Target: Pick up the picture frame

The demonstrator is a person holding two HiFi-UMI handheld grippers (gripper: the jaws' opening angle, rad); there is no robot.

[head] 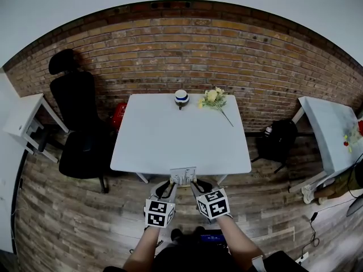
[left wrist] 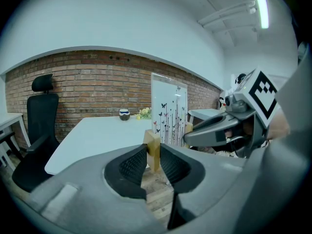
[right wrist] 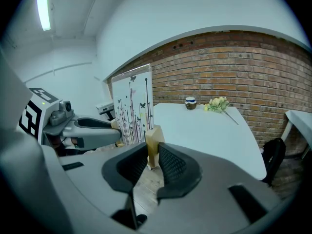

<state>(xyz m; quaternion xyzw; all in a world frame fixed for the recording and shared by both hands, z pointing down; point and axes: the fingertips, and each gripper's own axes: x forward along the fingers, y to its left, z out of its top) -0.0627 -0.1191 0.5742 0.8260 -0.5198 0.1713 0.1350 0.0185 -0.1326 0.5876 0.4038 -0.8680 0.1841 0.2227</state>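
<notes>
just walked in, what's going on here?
A person holds a gripper in each hand, and both are clamped on the picture frame. The left gripper grips one wooden foot, and the right gripper grips the other foot. The frame stands upright between them at the near edge of the white table. A cup and flowers sit at the far side.

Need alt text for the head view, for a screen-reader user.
Seen from above, the left gripper and right gripper each clamp one side of a picture frame at the near edge of a white table. A small blue-banded pot and yellow flowers sit at its far edge by a brick wall; a black office chair stands to the left.
</notes>
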